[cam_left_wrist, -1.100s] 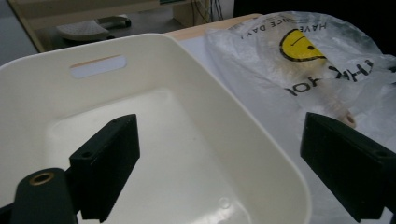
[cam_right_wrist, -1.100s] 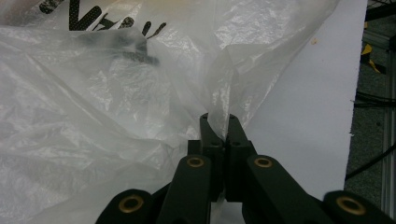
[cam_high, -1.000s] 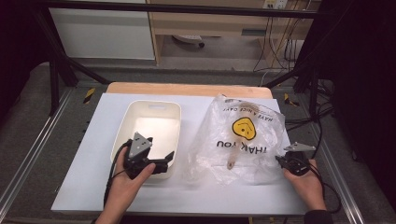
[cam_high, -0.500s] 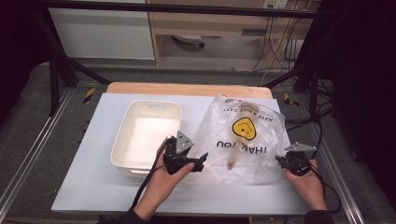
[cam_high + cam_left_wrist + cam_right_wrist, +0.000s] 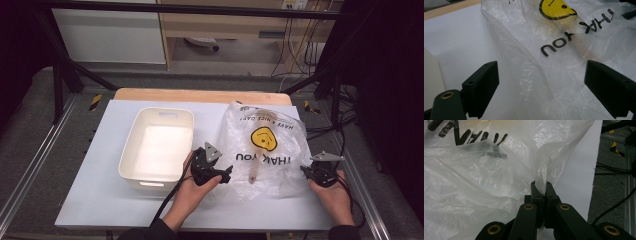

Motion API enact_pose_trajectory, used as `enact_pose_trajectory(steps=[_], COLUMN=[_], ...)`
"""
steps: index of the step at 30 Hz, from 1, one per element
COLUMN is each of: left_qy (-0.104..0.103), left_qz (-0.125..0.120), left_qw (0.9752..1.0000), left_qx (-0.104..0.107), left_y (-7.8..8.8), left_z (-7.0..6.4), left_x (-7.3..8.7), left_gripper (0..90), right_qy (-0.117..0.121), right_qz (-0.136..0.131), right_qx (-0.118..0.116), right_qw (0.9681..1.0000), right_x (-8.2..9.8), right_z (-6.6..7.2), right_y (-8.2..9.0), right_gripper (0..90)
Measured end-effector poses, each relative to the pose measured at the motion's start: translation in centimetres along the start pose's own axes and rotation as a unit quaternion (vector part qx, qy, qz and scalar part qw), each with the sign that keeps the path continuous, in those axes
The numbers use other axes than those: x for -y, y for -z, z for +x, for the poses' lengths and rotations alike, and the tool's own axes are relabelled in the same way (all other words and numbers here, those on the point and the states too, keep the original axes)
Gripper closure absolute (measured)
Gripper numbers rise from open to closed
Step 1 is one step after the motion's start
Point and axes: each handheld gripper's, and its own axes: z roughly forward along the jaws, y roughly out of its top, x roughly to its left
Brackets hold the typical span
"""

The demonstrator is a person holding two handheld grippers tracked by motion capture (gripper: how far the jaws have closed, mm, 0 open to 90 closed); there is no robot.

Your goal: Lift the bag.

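Nearest the person, the right gripper (image 5: 541,185) has its jaws pressed together on a pinch of film at the right-hand edge of the plastic bag (image 5: 265,150), holding that side down near the table's (image 5: 100,200) right border. The left gripper (image 5: 226,175) sits at the bag's opposite, left edge, between the bag and the white tub (image 5: 131,161). Its jaws stand wide apart with nothing between the pads; in the left gripper view the crinkled film lies just ahead of them, under the "THANK YOU" print.

Inside the bag, toward its middle, a wooden spoon (image 5: 253,170) shows through the film, its handle pointing back toward the person. Farther off, the bag's yellow smiley face (image 5: 263,138) lies beyond the spoon handle.

The step in hand looks like getting a second grip on the bag so it can be opened or lifted. The next move probably calls for pushing the open jaws onto a fold of the left edge and closing on the film alone, not on the spoon beneath.
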Motion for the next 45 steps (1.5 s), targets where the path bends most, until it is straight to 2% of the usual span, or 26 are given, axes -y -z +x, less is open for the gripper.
enact_pose_trajectory(steps=[6, 12, 15, 17, 18, 20, 22, 24, 28, 30, 35, 38, 41, 45], left_qy=[0.011, 0.013, 0.014, 0.015, 0.016, 0.034, 0.017, 0.021, 0.013, 0.012, 0.01, 0.01, 0.01, 0.009], left_qz=[0.023, 0.049, 0.061, 0.073, 0.078, 0.088, 0.084, 0.077, 0.067, 0.066, 0.062, 0.062, 0.062, 0.061], left_qw=[0.9996, 0.9987, 0.998, 0.9972, 0.9968, 0.9953, 0.9963, 0.9968, 0.9976, 0.9977, 0.998, 0.998, 0.998, 0.998], left_qx=[-0.011, -0.007, 0.007, 0.007, 0.011, 0.022, 0.004, 0.004, -0.009, -0.009, -0.01, -0.01, -0.01, -0.012], left_y=[-1.4, -2.5, -2.7, -2.9, -3.0, -3.3, -3.2, -3.0, -2.8, -2.8, -2.8, -2.8, -2.8, -2.8], left_z=[0.2, 0.0, -0.4, -0.6, -0.6, -0.6, -1.0, -1.0, -1.0, -1.0, -0.9, -0.9, -0.9, -0.9], left_x=[0.6, 1.8, 2.1, 2.4, 2.5, 2.9, 3.1, 3.2, 3.6, 3.6, 3.7, 3.7, 3.7, 3.7], left_gripper=[11.6, 12.0, 14.8, 14.6, 16.8, 21.3, 25.1, 34.9, 45.4, 47.5, 50.3, 50.4, 50.5, 50.5], right_qy=[0.0, 0.003, 0.001, 0.003, 0.002, 0.003, 0.004, 0.004, 0.002, 0.001, -0.003, 0.0, 0.001, -0.006], right_qz=[0.0, -0.003, -0.001, -0.003, -0.002, 0.0, -0.001, -0.001, 0.001, 0.001, 0.001, -0.003, -0.015, -0.016], right_qx=[-0.001, -0.001, -0.003, -0.006, -0.009, -0.012, -0.017, -0.021, -0.034, -0.042, -0.059, -0.047, -0.04, -0.034], right_qw=[1.0, 1.0, 1.0, 1.0, 1.0, 0.9999, 0.9999, 0.9998, 0.9994, 0.9991, 0.9983, 0.9989, 0.9991, 0.9993], right_x=[0.1, 0.2, 0.2, 0.3, 0.4, 0.5, 0.6, 0.7, 0.6, 0.6, 0.7, 1.0, 1.5, 2.4], right_z=[0.0, 0.0, 0.3, 0.4, 0.5, 0.8, 0.9, 1.2, 1.7, 2.1, 3.1, 3.6, 4.0, 4.0], right_y=[0.1, 0.2, 0.4, 0.5, 0.5, 0.6, 0.7, 0.7, 0.9, 1.0, 1.4, 1.8, 2.4, 2.8], right_gripper=[90.0, 90.0, 90.0, 90.0, 90.0, 90.0, 90.0, 90.0, 88.3, 83.2, 51.8, 33.7, 22.9, 15.1])
